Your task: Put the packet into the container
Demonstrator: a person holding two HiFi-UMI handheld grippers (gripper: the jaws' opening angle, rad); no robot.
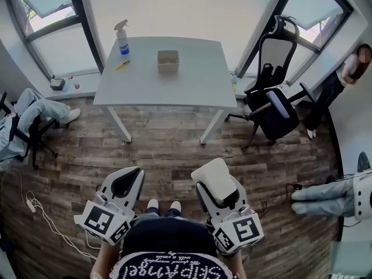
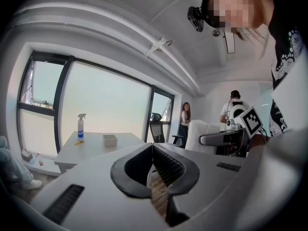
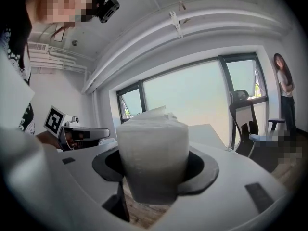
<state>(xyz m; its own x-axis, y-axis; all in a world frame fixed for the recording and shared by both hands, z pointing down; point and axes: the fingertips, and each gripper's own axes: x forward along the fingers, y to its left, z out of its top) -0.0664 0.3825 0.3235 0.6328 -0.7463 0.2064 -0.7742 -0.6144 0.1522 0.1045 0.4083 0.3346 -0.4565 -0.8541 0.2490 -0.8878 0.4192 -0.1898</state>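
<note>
On the wood floor short of the white table, the person is holding both grippers low. The right gripper is clamping a white packet between its jaws; the left gripper is pressing its jaws together on nothing. The container is sitting on the table's far half, right of a spray bottle and yellow pen. A black office chair is crowding the table's right corner; a seated person is occupying the left side. In the right gripper view the packet is hiding the container, whose inside is blurring out from overhead. The floor is lying open up to the table's near edge.
</note>
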